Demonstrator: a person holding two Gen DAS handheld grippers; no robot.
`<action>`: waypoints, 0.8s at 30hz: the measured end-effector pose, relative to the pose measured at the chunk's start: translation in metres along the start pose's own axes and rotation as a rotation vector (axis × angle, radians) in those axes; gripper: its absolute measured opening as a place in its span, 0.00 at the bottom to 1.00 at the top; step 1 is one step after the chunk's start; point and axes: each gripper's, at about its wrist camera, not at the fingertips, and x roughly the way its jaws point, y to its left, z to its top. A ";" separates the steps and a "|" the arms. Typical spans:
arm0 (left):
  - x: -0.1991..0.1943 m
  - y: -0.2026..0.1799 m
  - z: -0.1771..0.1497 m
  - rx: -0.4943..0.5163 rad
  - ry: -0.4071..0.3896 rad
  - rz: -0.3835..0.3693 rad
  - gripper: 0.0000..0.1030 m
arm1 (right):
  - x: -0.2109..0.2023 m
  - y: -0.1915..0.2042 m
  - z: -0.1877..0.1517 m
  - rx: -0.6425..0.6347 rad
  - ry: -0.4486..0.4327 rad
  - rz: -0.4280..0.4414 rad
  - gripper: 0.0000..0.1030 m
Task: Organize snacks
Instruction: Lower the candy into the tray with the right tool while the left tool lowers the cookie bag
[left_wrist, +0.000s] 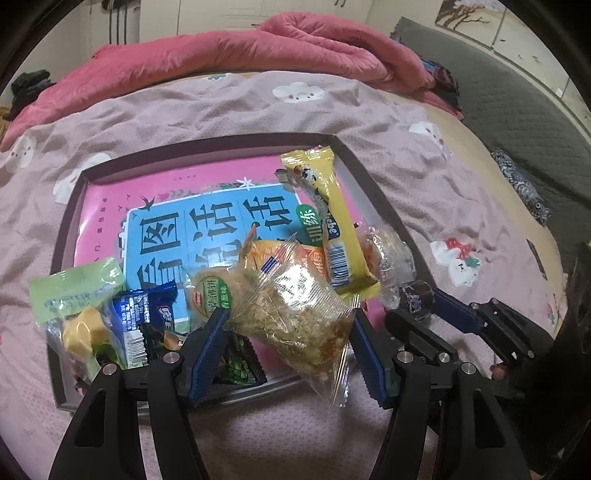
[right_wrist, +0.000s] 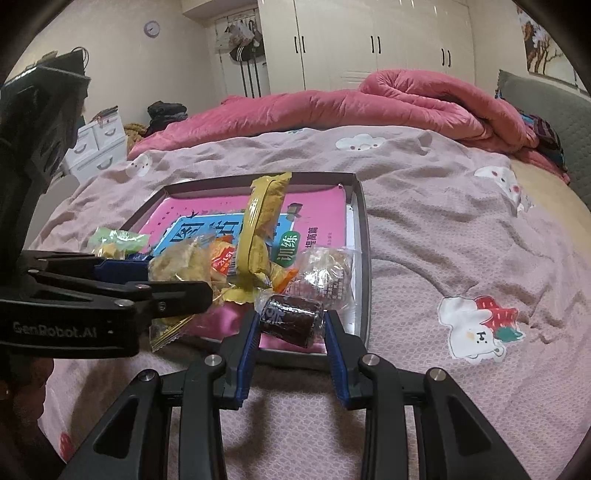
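Hovering at the tray's near edge on the bed, the left gripper is clamping a clear packet of crumbly cake, its seam hanging out over the rim, apparently to bring it in with the other snacks. Just beside it, the right gripper is pinching a small dark wrapped roll above the tray's near right corner. Both seem to be aiming for the heap by the yellow bar, which is crowding that near edge while the far corners are lying bare.
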 end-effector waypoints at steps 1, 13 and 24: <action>0.000 0.000 0.000 -0.001 0.001 0.001 0.65 | 0.000 0.000 0.000 0.000 0.000 -0.001 0.35; 0.004 0.002 0.001 0.009 0.000 0.035 0.65 | -0.001 -0.002 -0.001 0.007 -0.007 -0.010 0.35; 0.006 0.003 0.001 0.005 -0.002 0.039 0.66 | -0.006 -0.003 -0.003 0.009 -0.009 -0.015 0.35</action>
